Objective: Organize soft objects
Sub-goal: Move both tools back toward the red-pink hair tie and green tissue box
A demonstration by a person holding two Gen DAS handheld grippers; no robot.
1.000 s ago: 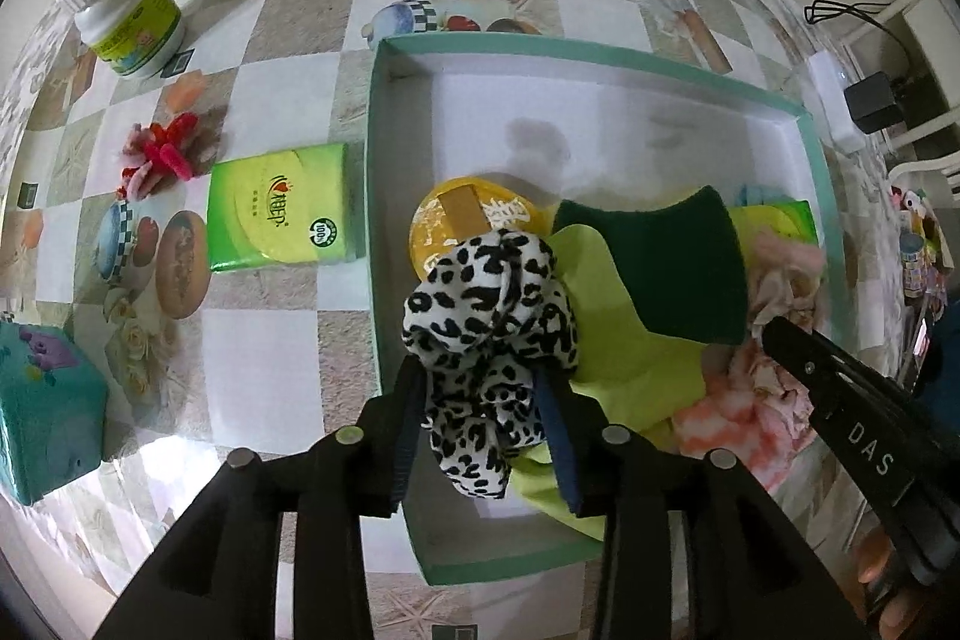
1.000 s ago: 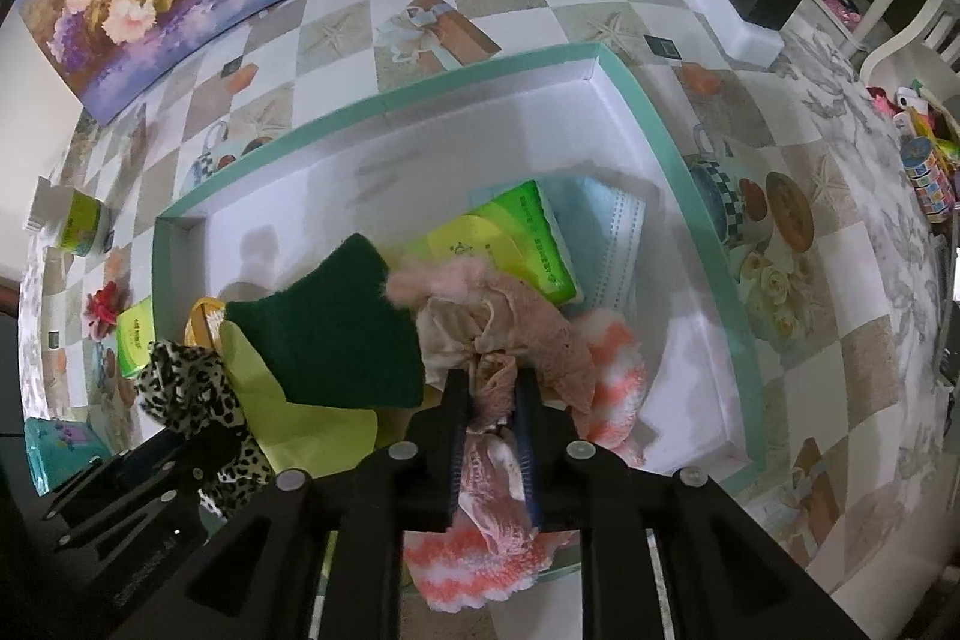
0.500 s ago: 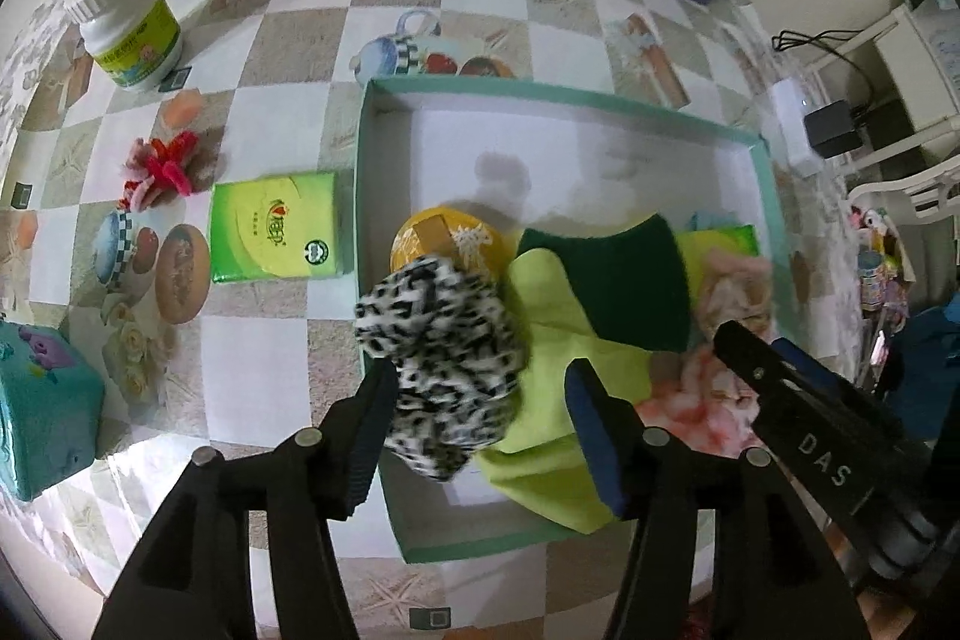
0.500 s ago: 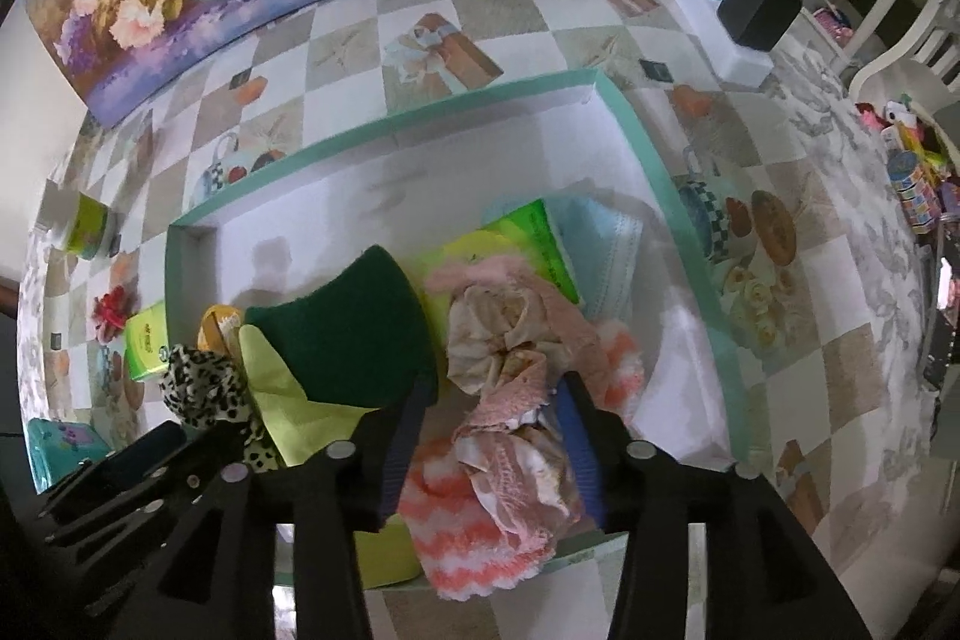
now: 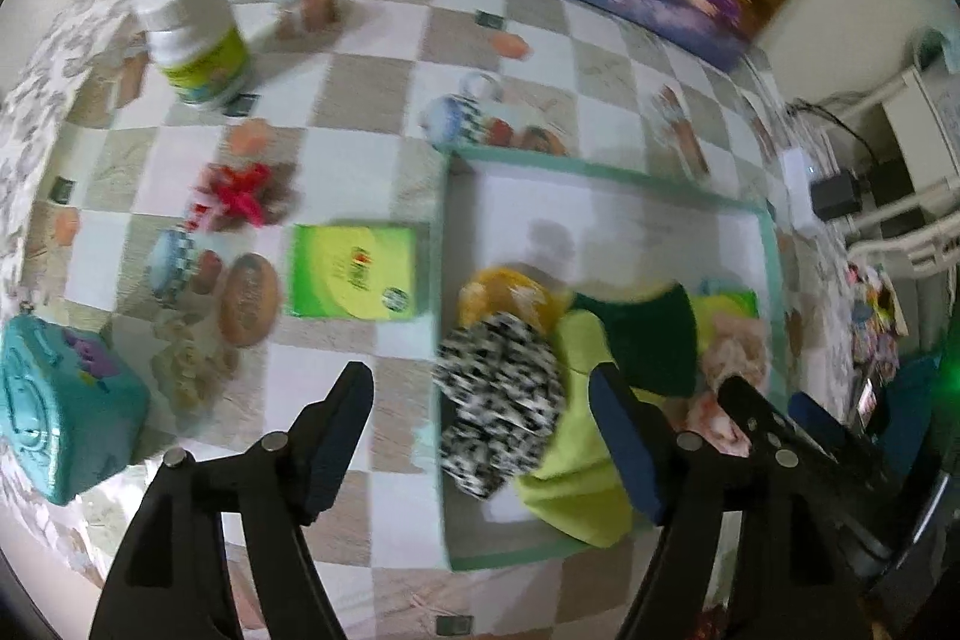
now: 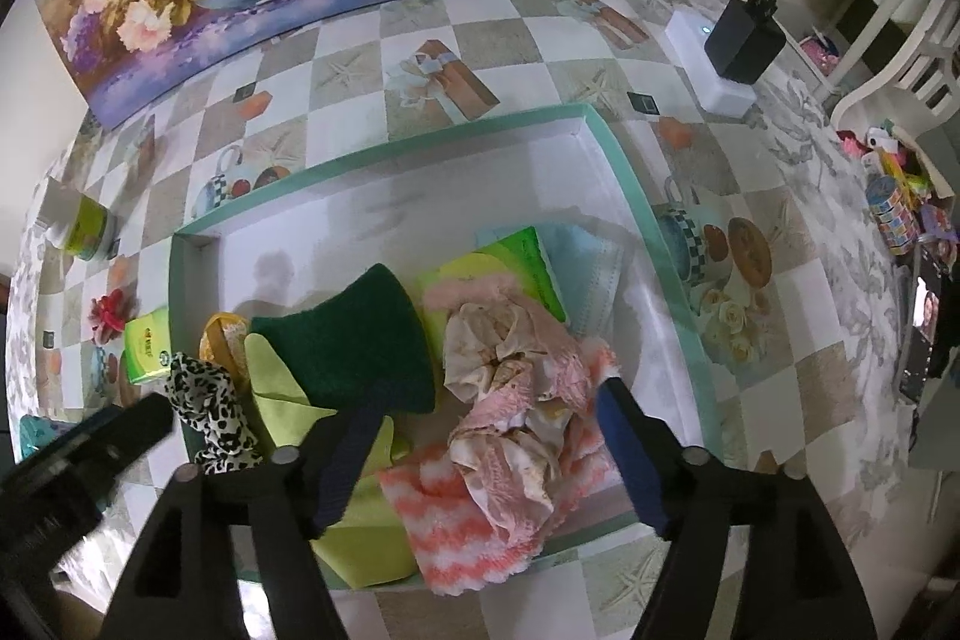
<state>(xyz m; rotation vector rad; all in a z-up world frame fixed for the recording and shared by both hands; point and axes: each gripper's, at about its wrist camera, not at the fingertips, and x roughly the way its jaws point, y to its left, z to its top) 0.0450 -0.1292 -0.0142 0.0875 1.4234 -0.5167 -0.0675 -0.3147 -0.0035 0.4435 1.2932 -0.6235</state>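
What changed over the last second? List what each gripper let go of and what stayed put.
The left gripper let go of the leopard-print scrunchie, which now lies at the box's left edge; its jaws are opening and it has pulled back. The right gripper released the pink cloth; its jaws are opening around it. The green sponge, yellow cloth and tissue pack stayed put.

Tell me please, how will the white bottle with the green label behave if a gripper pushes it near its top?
The white bottle stands upright and looks taller than wide, so a high push would probably tip it. Being round, it may then roll across the checked tablecloth. Its plastic wall looks smooth, so fingers could slip on it.
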